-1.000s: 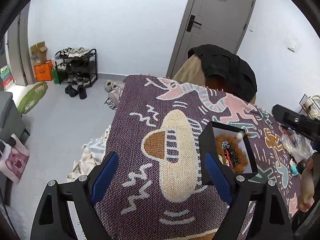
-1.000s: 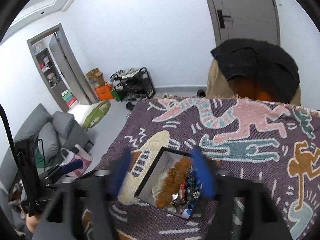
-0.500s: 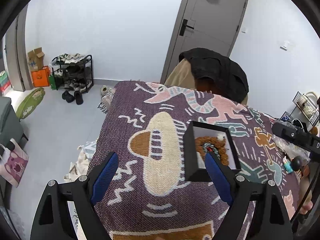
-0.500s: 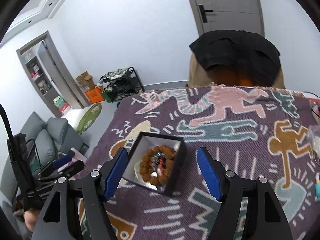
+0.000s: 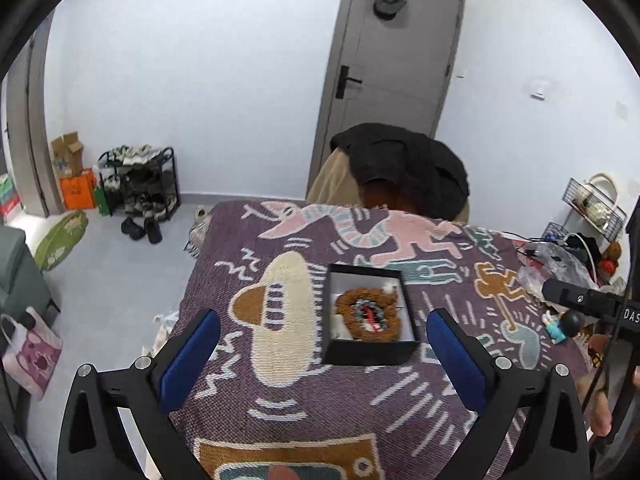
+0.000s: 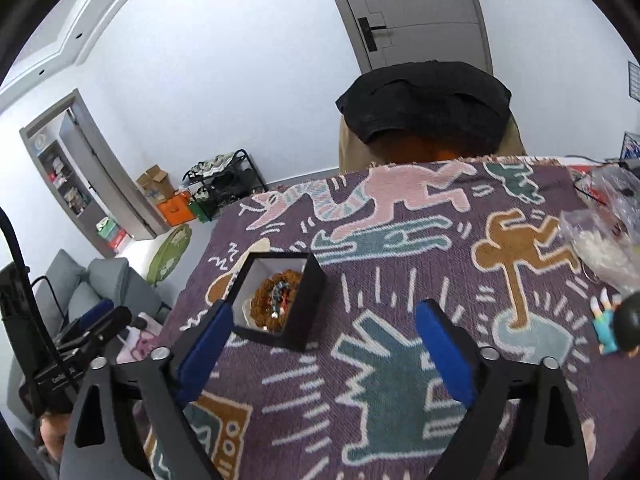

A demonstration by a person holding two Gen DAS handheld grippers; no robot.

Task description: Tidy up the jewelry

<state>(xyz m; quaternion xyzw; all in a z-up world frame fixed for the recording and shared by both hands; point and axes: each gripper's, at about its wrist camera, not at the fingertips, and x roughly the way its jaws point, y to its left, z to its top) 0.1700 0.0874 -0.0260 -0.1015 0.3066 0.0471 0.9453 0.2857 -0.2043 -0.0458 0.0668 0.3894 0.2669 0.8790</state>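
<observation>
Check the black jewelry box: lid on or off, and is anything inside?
Off, and no lid in view. The black box sits open-topped on the blanket, its white interior showing a brown bead bracelet coiled inside with smaller pieces at its centre.

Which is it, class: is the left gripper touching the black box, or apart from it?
Apart. The left wrist view shows the box on the cloth, between and beyond the opening left gripper fingers, cloth visible either side.
</observation>
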